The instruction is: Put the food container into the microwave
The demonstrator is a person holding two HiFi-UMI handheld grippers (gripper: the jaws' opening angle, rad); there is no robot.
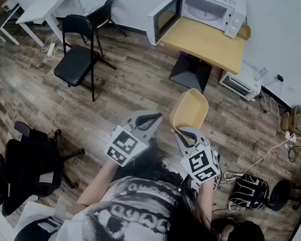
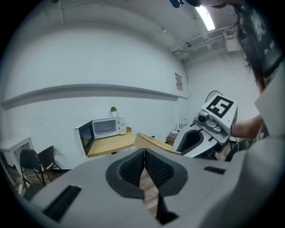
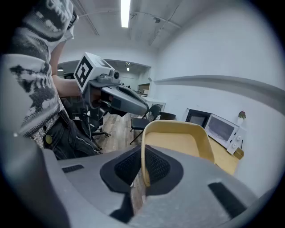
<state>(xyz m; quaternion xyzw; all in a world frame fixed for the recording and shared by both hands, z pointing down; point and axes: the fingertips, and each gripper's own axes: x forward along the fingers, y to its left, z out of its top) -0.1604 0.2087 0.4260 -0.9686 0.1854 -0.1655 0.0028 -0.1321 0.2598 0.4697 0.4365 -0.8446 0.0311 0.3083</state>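
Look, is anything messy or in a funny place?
Yes: a small white oven sits on the floor beside the table, not on it, and loose cables trail over the floor nearby. Nothing looks spilled or broken.

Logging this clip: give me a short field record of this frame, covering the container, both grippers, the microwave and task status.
food container: yellow, looks empty, held in the air by its rim
right gripper: shut on the container's rim
left gripper: shut, nothing between its jaws
microwave: on the wooden table, door open
task status: container not yet in the microwave, far from it
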